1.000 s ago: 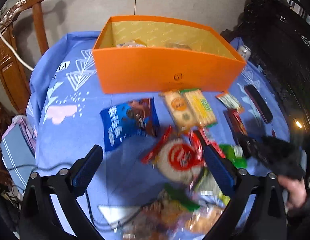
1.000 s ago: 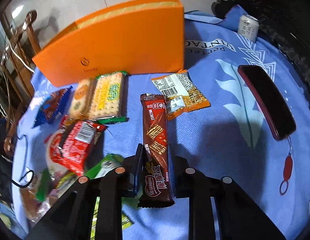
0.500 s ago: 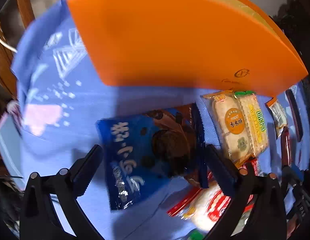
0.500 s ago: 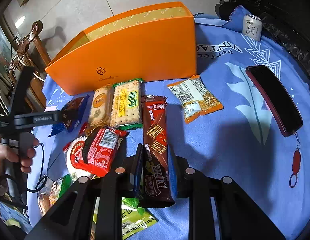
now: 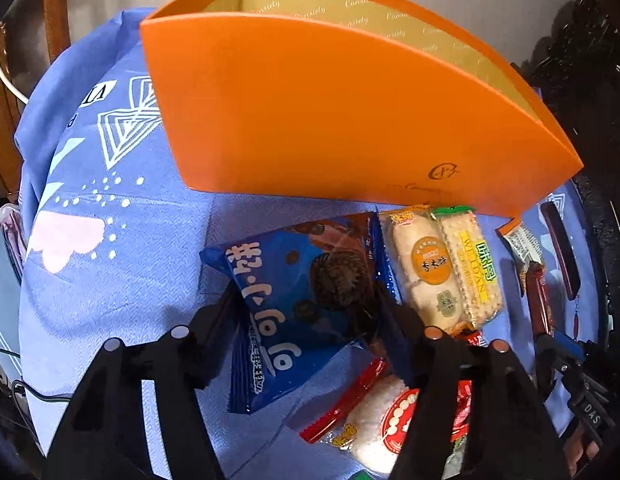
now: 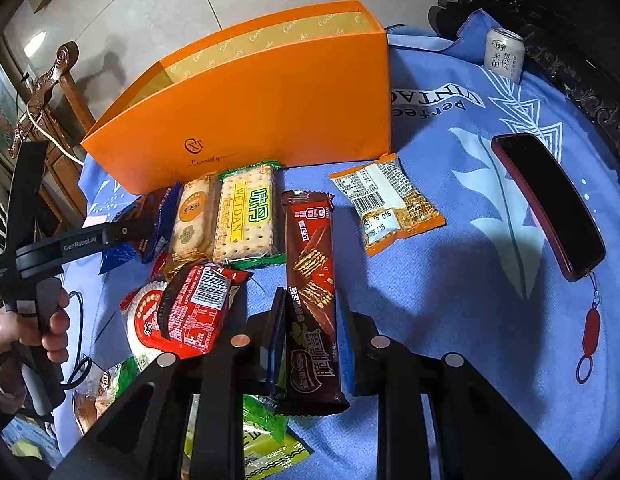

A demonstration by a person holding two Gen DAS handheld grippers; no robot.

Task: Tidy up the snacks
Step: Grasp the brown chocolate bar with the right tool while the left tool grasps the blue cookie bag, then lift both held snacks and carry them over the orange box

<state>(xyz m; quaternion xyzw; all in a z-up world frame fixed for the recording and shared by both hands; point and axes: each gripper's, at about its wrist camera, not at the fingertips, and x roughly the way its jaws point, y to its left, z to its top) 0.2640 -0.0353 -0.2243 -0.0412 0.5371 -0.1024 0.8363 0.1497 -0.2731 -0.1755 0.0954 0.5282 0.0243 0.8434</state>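
Jaws of both grippers pinch snacks: left gripper (image 5: 305,312) the blue cookie bag (image 5: 297,304), right gripper (image 6: 310,320) the brown wafer bar (image 6: 314,280); lift each clear over the orange box (image 6: 245,108) wall.

The box (image 6: 245,112) stands at the back of the surface (image 6: 470,300). Before it, left to right, lie a cookie bag (image 5: 305,292), two cracker packs (image 6: 225,212) side by side, a wafer bar (image 6: 314,292) and a small snack packet (image 6: 386,204). A phone (image 6: 550,204) lies far right, a can (image 6: 504,54) behind it.
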